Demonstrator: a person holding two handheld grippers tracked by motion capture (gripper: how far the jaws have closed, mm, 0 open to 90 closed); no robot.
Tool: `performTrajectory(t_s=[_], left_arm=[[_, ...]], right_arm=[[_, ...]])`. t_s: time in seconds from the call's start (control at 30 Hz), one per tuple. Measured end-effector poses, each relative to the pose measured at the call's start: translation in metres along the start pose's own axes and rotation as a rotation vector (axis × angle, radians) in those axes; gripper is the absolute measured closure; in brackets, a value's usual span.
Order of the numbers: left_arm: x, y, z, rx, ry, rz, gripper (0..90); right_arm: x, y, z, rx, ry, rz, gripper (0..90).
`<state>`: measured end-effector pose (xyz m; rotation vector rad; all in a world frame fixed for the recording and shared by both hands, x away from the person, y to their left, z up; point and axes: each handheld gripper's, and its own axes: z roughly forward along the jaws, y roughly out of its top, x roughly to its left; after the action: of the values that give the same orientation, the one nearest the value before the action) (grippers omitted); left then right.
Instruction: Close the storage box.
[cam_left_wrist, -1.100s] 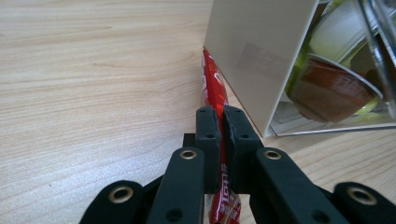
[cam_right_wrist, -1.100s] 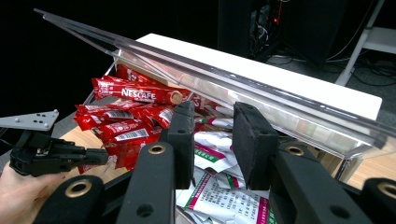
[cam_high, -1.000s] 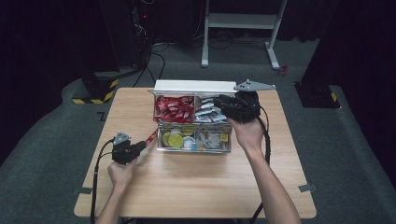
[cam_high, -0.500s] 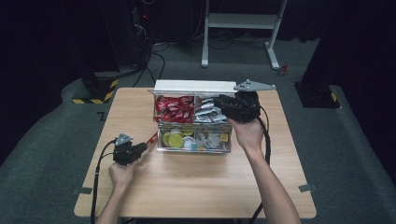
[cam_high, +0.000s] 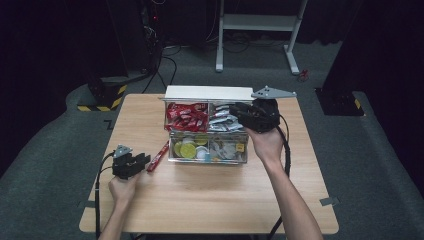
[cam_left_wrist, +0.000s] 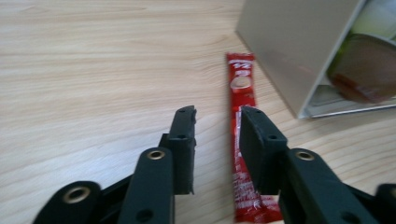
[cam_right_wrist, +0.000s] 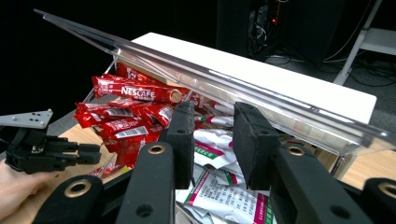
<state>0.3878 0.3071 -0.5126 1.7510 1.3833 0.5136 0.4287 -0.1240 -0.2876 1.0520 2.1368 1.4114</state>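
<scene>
your left gripper (cam_high: 146, 161) sits low on the near left part of the wooden table (cam_high: 210, 200), and its jaws have just been opening. in the left gripper view the pads stand apart with bare wood between them, and nothing is pressed. the red coffee stick (cam_left_wrist: 243, 140) lies flat on the table just beside the right-hand jaw; its lower end passes under that jaw, and whether it touches the pad you cannot tell. from above, the same stick (cam_high: 160, 155) lies slanted between your left gripper and the clear box (cam_high: 207, 161), close to the box's near left corner but not inside it.

your right gripper (cam_high: 239, 111) hangs over the far right compartment of the box, and your hand (cam_high: 265, 142) holds it from the near side. in the right gripper view the jaws show a narrow gap with nothing clamped, so read it as closed and empty. below them lie white sachets (cam_right_wrist: 219, 186), and to their left a heap of red sticks (cam_right_wrist: 130, 112) in the next compartment. the clear lid (cam_right_wrist: 233, 88) stands raised behind.
</scene>
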Motion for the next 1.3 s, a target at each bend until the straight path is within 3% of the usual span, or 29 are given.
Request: performTrajectory(t_s=[0.3, 0.5, 0.8, 1.0, 1.3], left_arm=[[0.022, -0.014, -0.010, 0.015, 0.085, -0.041, 55.4], [0.023, -0.020, -0.013, 0.034, 0.164, 0.009, 51.8], [0.022, -0.021, -0.011, 0.046, 0.173, 0.011, 47.6], [0.018, -0.021, -0.007, 0.073, 0.190, 0.051, 43.7], [0.016, -0.020, -0.006, 0.079, 0.190, 0.066, 38.2]], right_arm=[[-0.003, -0.005, -0.005, -0.001, 0.000, 0.004, 68.5], [-0.004, -0.009, -0.007, -0.001, -0.002, 0.005, 67.8], [-0.004, -0.013, -0.010, -0.002, -0.005, 0.008, 66.7], [-0.005, -0.017, -0.011, -0.002, 0.003, 0.014, 66.2], [-0.013, -0.030, -0.014, 0.003, -0.007, 0.033, 64.9]])
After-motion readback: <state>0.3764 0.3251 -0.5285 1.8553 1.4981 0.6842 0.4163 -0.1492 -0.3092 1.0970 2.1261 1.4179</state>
